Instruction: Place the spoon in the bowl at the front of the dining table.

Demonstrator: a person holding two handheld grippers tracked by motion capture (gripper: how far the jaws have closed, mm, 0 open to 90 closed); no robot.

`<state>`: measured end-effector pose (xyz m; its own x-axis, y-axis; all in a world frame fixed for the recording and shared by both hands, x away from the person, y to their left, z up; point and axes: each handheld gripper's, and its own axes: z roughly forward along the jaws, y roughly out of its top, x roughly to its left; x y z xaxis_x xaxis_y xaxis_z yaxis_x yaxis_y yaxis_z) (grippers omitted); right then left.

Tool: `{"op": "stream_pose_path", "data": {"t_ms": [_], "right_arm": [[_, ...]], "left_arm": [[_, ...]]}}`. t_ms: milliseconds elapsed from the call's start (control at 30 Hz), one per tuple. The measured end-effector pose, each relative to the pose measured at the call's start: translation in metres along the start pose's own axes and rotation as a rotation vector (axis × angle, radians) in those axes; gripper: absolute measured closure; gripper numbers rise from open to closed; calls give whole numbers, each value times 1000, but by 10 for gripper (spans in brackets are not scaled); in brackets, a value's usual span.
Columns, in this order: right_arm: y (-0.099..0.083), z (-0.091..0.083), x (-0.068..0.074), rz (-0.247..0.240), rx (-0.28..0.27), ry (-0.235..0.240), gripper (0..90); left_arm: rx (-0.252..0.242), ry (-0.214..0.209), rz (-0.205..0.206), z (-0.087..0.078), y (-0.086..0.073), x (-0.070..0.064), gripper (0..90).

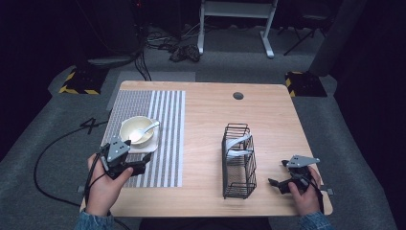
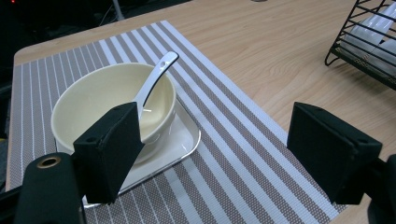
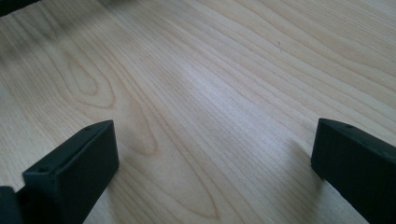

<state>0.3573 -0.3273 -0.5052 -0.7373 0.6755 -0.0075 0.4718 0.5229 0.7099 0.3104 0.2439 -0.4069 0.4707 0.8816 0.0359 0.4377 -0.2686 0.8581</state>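
The bowl [image 2: 109, 105] could be tipped if bumped by the wide-open, empty left tool [image 2: 224, 154] beside it.

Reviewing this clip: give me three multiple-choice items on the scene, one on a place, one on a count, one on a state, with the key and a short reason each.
1. Where does the spoon lie?
A. In the cream bowl
B. In the wire rack
C. Bare on the wood

2. How many white dishes stand in the black wire rack?
A. None
B. Two
C. Five

3. How do the jaws of the left gripper stand?
A. Shut on the spoon
B. Shut on the bowl's rim
C. Open, holding nothing

Key:
1 A: the left gripper view shows its handle leaning out over the bowl's rim, the bowl itself on a white square plate on the striped mat.
2 B: the high view shows two white pieces leaning in the rack's far end.
3 C: the jaws stand wide apart with mat showing between them.
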Motion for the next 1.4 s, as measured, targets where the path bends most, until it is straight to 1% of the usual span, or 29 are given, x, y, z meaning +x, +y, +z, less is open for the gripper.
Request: {"op": "stream_pose_path", "data": {"t_ms": [133, 367, 433, 500, 600, 833, 900, 933, 967, 1000, 1033, 1100, 1133, 1200, 1267, 1333, 1367, 1400], "right_arm": [[0, 0, 0, 0, 0, 0, 8], [0, 0, 0, 0, 0, 0, 8], [0, 0, 0, 0, 0, 0, 8], [0, 0, 0, 0, 0, 0, 8], [0, 0, 0, 0, 0, 0, 8], [0, 0, 0, 0, 0, 0, 8], [0, 0, 0, 1, 0, -1, 8], [0, 0, 0, 1, 0, -1, 7], [0, 0, 0, 0, 0, 0, 8], [0, 0, 0, 0, 0, 0, 8], [0, 0, 0, 0, 0, 0, 7], [0, 0, 0, 0, 0, 0, 7], [0, 0, 0, 0, 0, 0, 8], [0, 0, 0, 0, 0, 0, 8], [0, 0, 0, 0, 0, 0, 8], [0, 0, 0, 0, 0, 0, 8], [0, 0, 0, 1, 0, 0, 8], [0, 0, 0, 1, 0, -1, 7]], "left_arm": [[-9, 6, -11, -6, -8, 2, 177], [-19, 27, -6, -16, -19, 6, 175], [-14, 25, -4, -17, -23, 7, 175], [-4, 7, -2, -18, -28, 8, 171], [14, -9, 2, -19, -37, 9, 167], [41, -15, 6, -17, -53, 11, 168], [42, -7, 5, -17, -56, 12, 167], [40, 4, 7, -16, -58, 12, 167], [50, 12, 17, -16, -61, 12, 167], [50, 12, 17, -16, -61, 12, 167], [86, 18, 33, -16, -66, 11, 167], [97, 7, 17, -15, -70, 11, 166], [100, 6, 21, -15, -71, 12, 166], [105, 6, 13, -15, -74, 12, 165], [122, 10, 1, -14, -80, 14, 166], [141, 12, 6, -12, -84, 15, 166], [155, 7, 6, -11, -87, 15, 166], [175, 3, 18, -9, -90, 16, 166]]}}
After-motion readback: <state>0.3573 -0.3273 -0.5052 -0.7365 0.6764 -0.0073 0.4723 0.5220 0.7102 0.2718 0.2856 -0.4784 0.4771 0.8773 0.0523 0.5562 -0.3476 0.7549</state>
